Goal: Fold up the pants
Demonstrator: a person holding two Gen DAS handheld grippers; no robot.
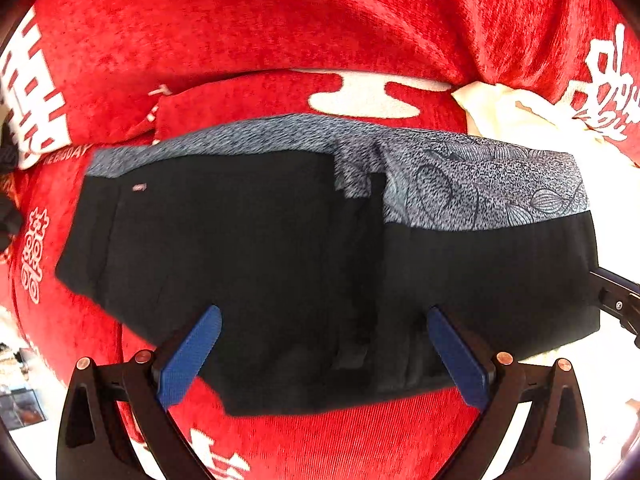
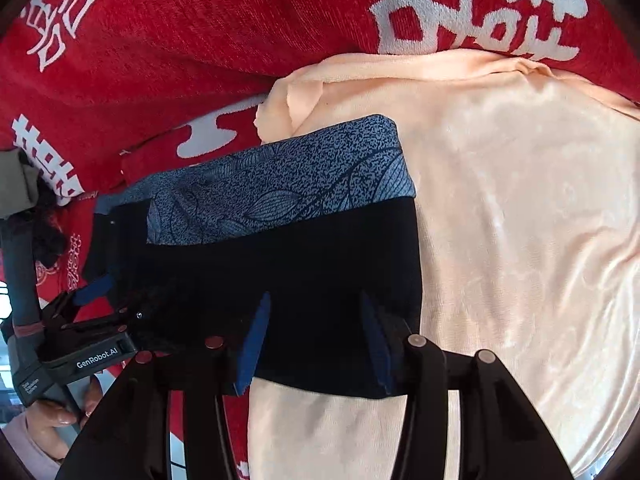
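1. The pants (image 1: 280, 264) lie folded into a compact block, partly on the red blanket (image 1: 280, 20), partly on the peach towel (image 2: 520, 200).
2. Left gripper (image 1: 324, 344) gapes wide over the pants' near edge, holding nothing.
3. Right gripper (image 2: 316, 340) is likewise spread, empty.
4. Folding looks nearly done; next likely calls for smoothing or a final fold.

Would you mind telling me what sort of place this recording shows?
Probably a home, likely a bed or sofa: black pants lie on a red plush blanket with white characters, beside a peach towel.
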